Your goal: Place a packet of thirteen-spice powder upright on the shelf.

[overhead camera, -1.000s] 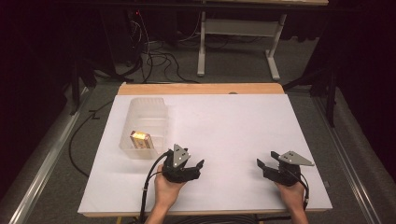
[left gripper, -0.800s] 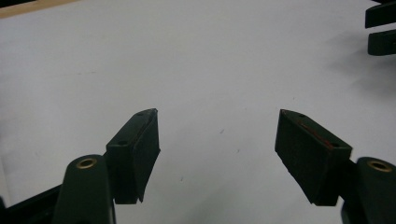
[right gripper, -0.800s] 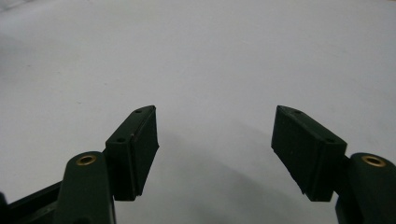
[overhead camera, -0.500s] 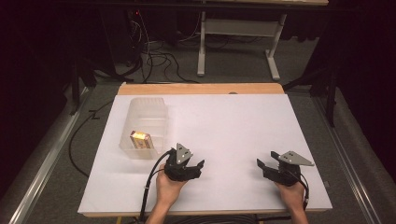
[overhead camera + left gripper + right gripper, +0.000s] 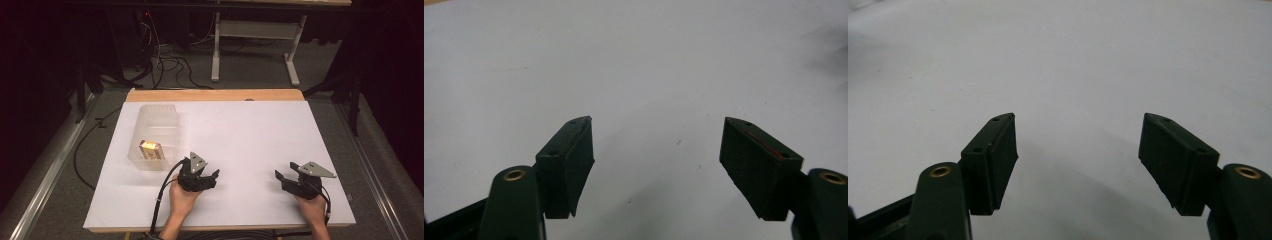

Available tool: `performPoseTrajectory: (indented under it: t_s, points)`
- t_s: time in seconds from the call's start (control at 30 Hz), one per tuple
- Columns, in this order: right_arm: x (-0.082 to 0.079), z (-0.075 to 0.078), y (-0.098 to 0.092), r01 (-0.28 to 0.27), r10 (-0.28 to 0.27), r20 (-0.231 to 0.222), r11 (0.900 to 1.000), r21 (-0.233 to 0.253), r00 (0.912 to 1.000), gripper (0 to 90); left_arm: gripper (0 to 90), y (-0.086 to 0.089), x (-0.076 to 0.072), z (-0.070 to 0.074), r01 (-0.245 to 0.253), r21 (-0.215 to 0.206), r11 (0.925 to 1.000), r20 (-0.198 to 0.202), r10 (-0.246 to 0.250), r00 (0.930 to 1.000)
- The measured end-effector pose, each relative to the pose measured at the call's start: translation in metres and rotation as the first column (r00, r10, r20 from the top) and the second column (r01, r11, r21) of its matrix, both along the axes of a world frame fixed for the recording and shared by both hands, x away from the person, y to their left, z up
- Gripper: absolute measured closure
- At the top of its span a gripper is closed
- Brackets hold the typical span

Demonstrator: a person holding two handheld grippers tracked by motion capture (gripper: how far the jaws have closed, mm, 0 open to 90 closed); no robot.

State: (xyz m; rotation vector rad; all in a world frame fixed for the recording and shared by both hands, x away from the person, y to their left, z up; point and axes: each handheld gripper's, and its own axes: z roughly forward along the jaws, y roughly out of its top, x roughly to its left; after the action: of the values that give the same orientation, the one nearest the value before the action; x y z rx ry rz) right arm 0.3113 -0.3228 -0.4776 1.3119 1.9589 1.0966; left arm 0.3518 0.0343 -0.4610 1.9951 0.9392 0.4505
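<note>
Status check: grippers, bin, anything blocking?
Left gripper open, right gripper open, both empty. Small box inside clear bin. Path unobstructed.

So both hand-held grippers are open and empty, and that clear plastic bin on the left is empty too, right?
Not quite: the clear plastic bin isn't empty. The high view shows a small yellowish box inside it. The left hand-held gripper and right hand-held gripper are indeed open and empty.

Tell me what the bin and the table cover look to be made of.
The bin looks like translucent, frosted plastic: the small yellowish box inside shows through its walls. The table cover looks like a matte white sheet, perhaps paper or laminate, lying flat without glare; a wooden edge shows beyond it.
</note>
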Motion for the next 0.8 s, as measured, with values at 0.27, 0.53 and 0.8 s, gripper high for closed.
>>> performPoseTrajectory:
  t_s: [0.27, 0.53, 0.8]
  points:
    - [0.000, 0.000, 0.000, -0.001, 0.001, 0.003, 1.000, -0.001, 1.0000, 31.9, 30.2, -0.001, 0.005, -0.006, -0.019, 0.004, 0.9998, -0.008, 0.019, 0.9998]
    - [0.000, 0.000, 0.000, -0.001, 0.001, 0.004, 1.000, -0.001, 1.0000, 31.9, 30.2, -0.004, 0.006, -0.009, -0.029, 0.023, 0.9993, 0.014, 0.029, 0.9995]
    - [0.000, 0.000, 0.000, -0.002, 0.002, 0.005, 1.000, -0.002, 1.0000, 31.9, 30.5, -0.005, 0.011, -0.014, -0.049, 0.022, 0.9985, 0.024, 0.049, 0.9985]
